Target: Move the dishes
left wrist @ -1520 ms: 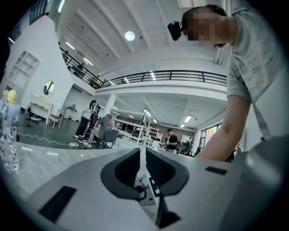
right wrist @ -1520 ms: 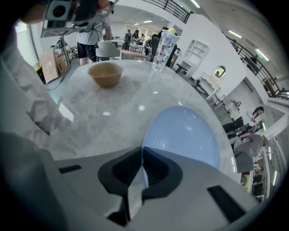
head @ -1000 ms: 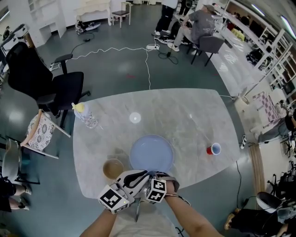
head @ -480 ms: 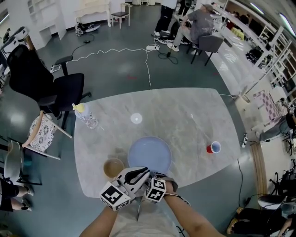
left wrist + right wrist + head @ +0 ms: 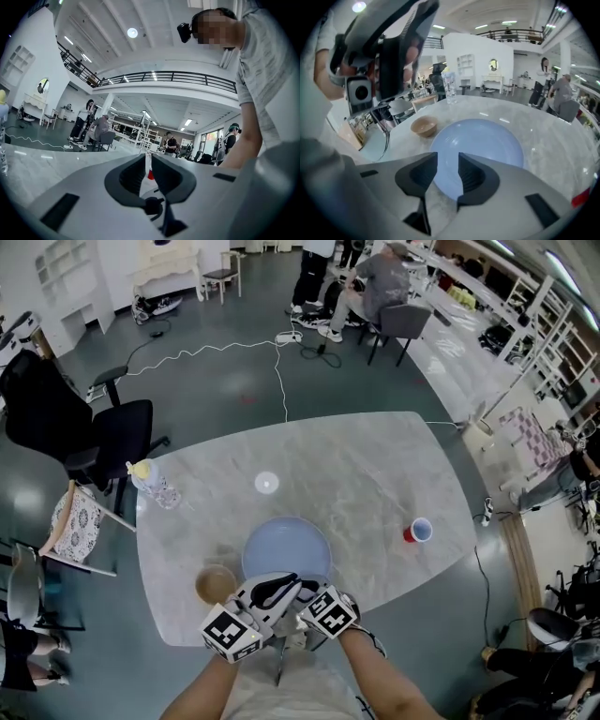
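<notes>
A pale blue plate [image 5: 286, 549] [image 5: 485, 143] lies flat on the marble table [image 5: 356, 474]. A small brown bowl [image 5: 216, 584] [image 5: 424, 125] stands just to its left. Both grippers hover close together over the table's near edge. My right gripper [image 5: 448, 169] [image 5: 314, 598] tilts down over the plate's near rim; its jaws have just been opening and stand apart with nothing between them. My left gripper [image 5: 146, 171] [image 5: 284, 587] points level across the table, with a narrow slit between its jaws and nothing held. The red cup [image 5: 150, 175] shows through that slit.
A red cup [image 5: 418, 531] [image 5: 581, 197] stands at the table's right. A clear bottle with a yellow cap [image 5: 150, 482] [image 5: 449, 86] is at the left edge, a small white disc [image 5: 266, 482] beyond the plate. Office chairs [image 5: 84, 432] and seated people [image 5: 375, 282] surround the table.
The right gripper's marker cube has rolled and lifted a little away from the plate's near rim. The plate and bowl stay on the table. The head camera has shifted.
</notes>
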Tool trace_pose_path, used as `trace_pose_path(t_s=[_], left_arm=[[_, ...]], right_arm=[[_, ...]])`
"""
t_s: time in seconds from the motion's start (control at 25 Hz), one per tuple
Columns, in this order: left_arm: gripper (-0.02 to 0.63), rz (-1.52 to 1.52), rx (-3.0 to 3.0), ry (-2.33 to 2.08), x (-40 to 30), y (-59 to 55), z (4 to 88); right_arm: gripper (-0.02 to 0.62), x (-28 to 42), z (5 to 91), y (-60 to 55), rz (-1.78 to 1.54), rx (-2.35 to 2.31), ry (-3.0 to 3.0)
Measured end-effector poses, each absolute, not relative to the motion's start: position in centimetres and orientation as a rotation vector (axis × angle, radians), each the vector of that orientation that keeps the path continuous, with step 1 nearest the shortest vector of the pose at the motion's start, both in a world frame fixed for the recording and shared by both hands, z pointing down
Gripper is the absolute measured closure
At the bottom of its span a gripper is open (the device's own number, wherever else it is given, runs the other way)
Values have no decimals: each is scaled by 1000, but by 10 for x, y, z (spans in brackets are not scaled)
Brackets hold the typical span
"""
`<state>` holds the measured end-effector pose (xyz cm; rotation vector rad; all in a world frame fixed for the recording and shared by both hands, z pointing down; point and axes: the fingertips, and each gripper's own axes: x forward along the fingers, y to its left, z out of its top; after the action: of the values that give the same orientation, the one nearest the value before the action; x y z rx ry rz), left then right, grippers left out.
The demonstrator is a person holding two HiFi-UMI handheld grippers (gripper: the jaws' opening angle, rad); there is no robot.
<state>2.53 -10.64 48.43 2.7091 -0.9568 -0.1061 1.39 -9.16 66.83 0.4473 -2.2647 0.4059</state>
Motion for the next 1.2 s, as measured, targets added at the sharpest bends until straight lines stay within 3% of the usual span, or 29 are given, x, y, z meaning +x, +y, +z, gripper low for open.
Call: trace_pose_path(t_s=[0.8,1.2], left_arm=[[572,-53,2754,-601,199,-144,509],[572,5,2743,-505,241,-159,526]], right_arm=[[442,278,641,-201,213,1009,-1946],[442,351,658,-237,94,988,-1756]])
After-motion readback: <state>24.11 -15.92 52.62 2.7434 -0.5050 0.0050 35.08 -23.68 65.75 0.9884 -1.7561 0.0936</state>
